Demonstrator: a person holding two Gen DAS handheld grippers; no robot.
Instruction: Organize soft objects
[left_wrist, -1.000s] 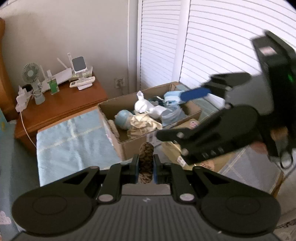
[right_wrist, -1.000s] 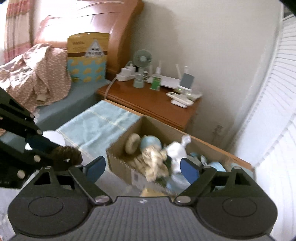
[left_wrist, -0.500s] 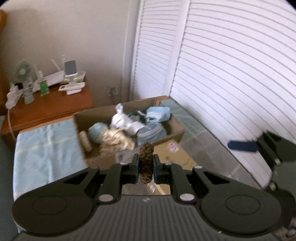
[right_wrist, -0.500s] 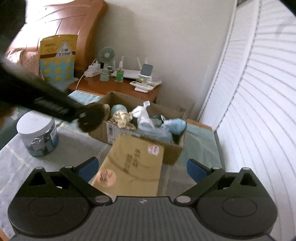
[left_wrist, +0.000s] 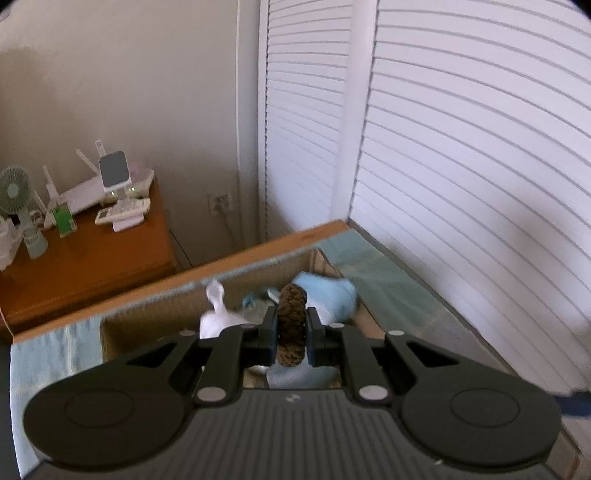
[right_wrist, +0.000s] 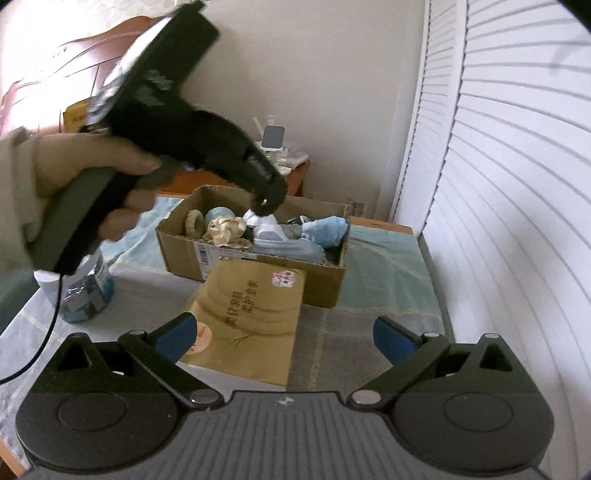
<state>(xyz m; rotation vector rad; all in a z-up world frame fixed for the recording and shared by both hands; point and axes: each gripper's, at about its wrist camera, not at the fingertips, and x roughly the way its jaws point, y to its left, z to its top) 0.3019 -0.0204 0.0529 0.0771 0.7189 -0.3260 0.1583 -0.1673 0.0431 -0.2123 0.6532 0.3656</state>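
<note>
My left gripper (left_wrist: 291, 328) is shut on a brown fuzzy hair tie (left_wrist: 291, 314) and holds it above the open cardboard box (left_wrist: 155, 314). In the right wrist view the left gripper (right_wrist: 267, 201) hangs over the middle of the box (right_wrist: 258, 266), which holds a light blue cloth (right_wrist: 327, 229), a white cloth (right_wrist: 258, 221), a beige scrunchie (right_wrist: 226, 230) and a woven ring (right_wrist: 194, 223). My right gripper (right_wrist: 284, 338) is open and empty, back from the box over the table.
A tan tissue pack (right_wrist: 251, 317) leans against the box front. A round tin (right_wrist: 86, 291) stands at the left. A wooden nightstand (left_wrist: 85, 251) with a fan and router is behind. White louvred doors (right_wrist: 498, 184) run along the right.
My left gripper has moved forward with the hair tie to above the box. My right gripper has drawn back and to the right, still open.
</note>
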